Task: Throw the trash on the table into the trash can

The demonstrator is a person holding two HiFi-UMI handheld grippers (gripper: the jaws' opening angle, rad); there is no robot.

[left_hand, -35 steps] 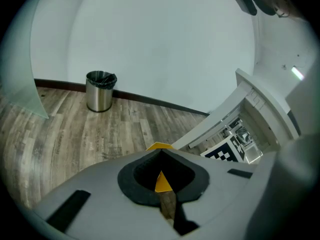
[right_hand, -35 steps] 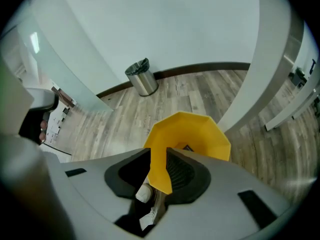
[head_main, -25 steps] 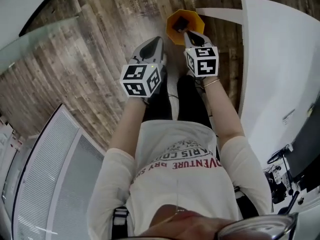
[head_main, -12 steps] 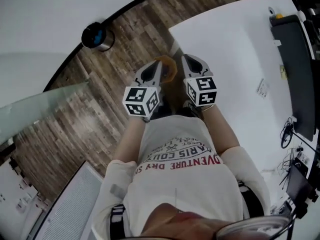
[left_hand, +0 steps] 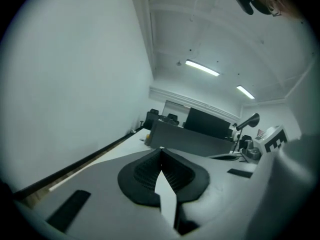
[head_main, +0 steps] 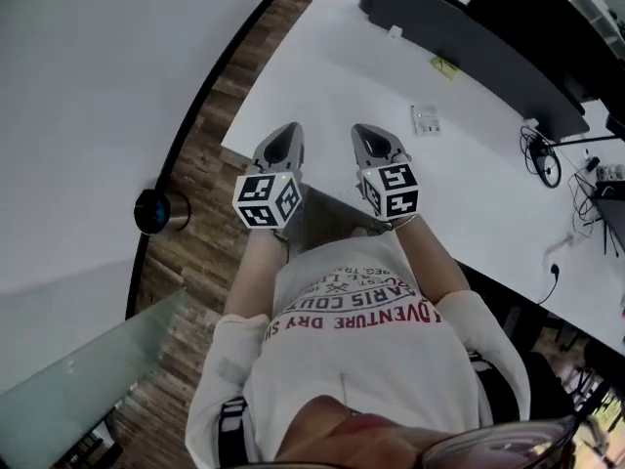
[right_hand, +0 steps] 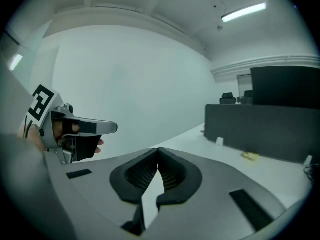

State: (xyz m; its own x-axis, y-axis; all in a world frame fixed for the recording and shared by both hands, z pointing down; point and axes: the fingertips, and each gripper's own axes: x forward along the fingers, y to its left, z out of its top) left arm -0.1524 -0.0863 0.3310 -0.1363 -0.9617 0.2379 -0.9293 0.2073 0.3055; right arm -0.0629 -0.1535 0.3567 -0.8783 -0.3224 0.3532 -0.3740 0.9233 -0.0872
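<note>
Both closed and empty, left gripper (head_main: 288, 131) and right gripper (head_main: 364, 132) hover over the white table's (head_main: 322, 76) near edge; yellow scrap (head_main: 444, 64) lies well ahead, just before a dark partition (head_main: 459, 18).

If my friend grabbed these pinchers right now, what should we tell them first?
Left gripper: shut, empty, held above the near corner of the white table.
Right gripper: shut, empty, beside it.
Trash: a yellowish scrap and a small pale piece lie farther out on the table, near the dark screen.
Trash can: not in view.
Done: cannot tell; nothing is being carried.
Left: pick up those bits, find the can, drop them in.
</note>
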